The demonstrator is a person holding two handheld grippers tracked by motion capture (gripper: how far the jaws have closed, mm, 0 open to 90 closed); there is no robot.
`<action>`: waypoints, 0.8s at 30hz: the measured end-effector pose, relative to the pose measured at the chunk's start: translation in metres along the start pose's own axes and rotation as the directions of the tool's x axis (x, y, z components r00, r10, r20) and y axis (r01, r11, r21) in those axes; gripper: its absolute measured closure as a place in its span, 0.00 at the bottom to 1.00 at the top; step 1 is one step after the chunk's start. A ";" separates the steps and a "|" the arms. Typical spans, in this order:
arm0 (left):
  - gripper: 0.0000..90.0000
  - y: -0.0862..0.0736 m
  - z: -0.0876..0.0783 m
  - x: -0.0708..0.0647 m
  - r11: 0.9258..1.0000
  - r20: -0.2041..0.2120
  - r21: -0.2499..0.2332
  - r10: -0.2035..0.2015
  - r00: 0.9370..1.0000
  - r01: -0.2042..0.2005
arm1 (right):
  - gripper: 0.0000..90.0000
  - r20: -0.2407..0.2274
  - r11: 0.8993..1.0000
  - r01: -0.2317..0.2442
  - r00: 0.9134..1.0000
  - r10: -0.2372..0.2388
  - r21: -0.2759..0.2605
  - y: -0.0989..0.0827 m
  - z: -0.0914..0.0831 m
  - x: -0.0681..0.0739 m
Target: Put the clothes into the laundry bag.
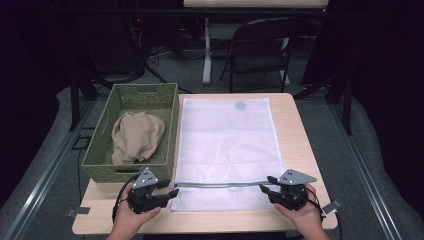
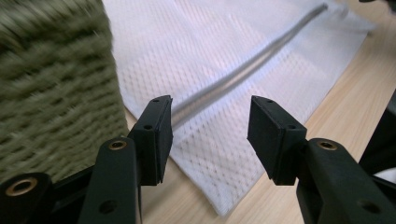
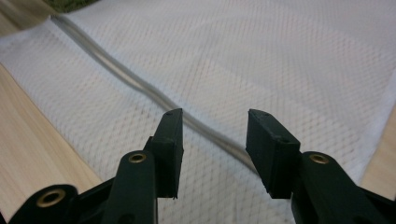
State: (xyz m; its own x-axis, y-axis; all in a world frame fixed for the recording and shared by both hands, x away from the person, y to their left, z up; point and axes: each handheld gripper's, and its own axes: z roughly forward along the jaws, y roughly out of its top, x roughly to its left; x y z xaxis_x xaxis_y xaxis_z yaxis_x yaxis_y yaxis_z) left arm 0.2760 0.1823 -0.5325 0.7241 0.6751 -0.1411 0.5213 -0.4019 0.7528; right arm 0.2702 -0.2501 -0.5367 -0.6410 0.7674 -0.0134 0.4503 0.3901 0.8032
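A white mesh bag (image 1: 225, 145) lies flat on the wooden table (image 1: 300, 150), with a grey zipper strip (image 1: 220, 185) running across it near the front edge. My left gripper (image 1: 172, 189) is at the strip's left end, jaws open. In the left gripper view the jaws (image 2: 210, 128) stand apart over the bag's corner (image 2: 196, 56) and the strip (image 2: 252, 65) runs away between them. My right gripper (image 1: 263, 186) is at the strip's right end, also open. In the right gripper view its jaws (image 3: 215, 140) straddle the strip (image 3: 116, 74) above the mesh (image 3: 261, 56), not pressing on it.
A green woven basket (image 1: 107, 172) stands to the left of the bag and holds a beige cloth (image 1: 136, 136); its wall (image 2: 51, 84) is close beside my left jaw. A folding chair (image 1: 260, 50) stands beyond the table's far edge.
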 end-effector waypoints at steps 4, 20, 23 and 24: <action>0.56 -0.003 0.008 0.001 1.000 -0.003 0.022 0.005 1.000 -0.005 | 0.60 0.008 0.998 0.028 1.000 -0.029 0.048 -0.007 0.010 0.003; 0.54 -0.004 0.011 0.001 1.000 0.010 0.018 -0.006 1.000 0.006 | 0.57 -0.010 0.999 0.035 0.999 -0.034 0.042 -0.010 0.014 0.002; 0.54 -0.005 0.011 0.001 1.000 0.005 0.010 -0.006 1.000 0.006 | 0.57 -0.011 0.998 0.035 0.999 -0.034 0.045 -0.009 0.015 0.001; 0.54 -0.006 0.010 0.001 1.000 -0.002 0.011 -0.012 1.000 0.012 | 0.56 -0.008 0.998 0.035 0.999 -0.035 0.045 -0.009 0.016 0.002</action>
State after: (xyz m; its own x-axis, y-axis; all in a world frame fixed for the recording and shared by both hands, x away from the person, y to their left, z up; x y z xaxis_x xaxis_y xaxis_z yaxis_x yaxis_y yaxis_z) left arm 0.2783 0.1796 -0.5434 0.7167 0.6812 -0.1489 0.5349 -0.4000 0.7442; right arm 0.2750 -0.2444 -0.5530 -0.6614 0.7492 -0.0367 0.4549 0.4396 0.7745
